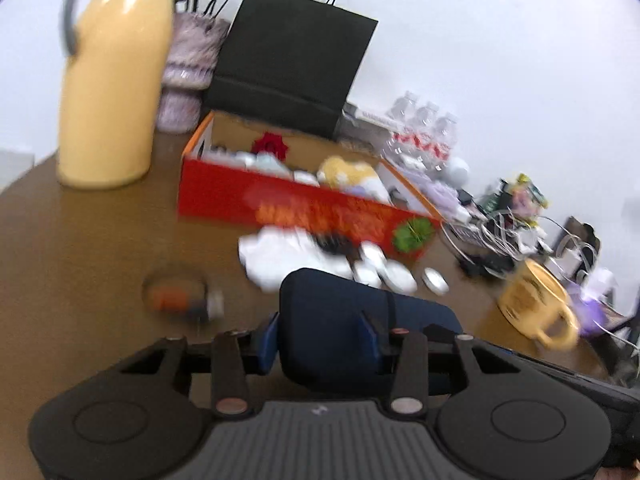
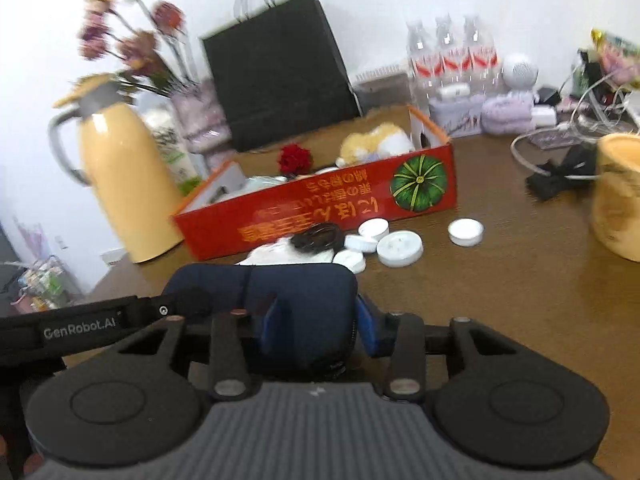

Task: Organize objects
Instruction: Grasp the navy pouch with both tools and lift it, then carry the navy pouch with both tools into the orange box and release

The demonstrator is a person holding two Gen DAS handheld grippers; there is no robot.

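Note:
A dark blue zip case sits between the fingers of both grippers, just above the brown table. My left gripper is shut on one end of the case. My right gripper is shut on the other end of the case; the left gripper's black arm shows at its left. An open red cardboard box holds a red rose, a yellow plush toy and small items; it also shows in the right wrist view.
White round lids, a black hair tie and white cloth lie in front of the box. A yellow thermos, a black paper bag, a yellow mug, water bottles and tangled cables surround it.

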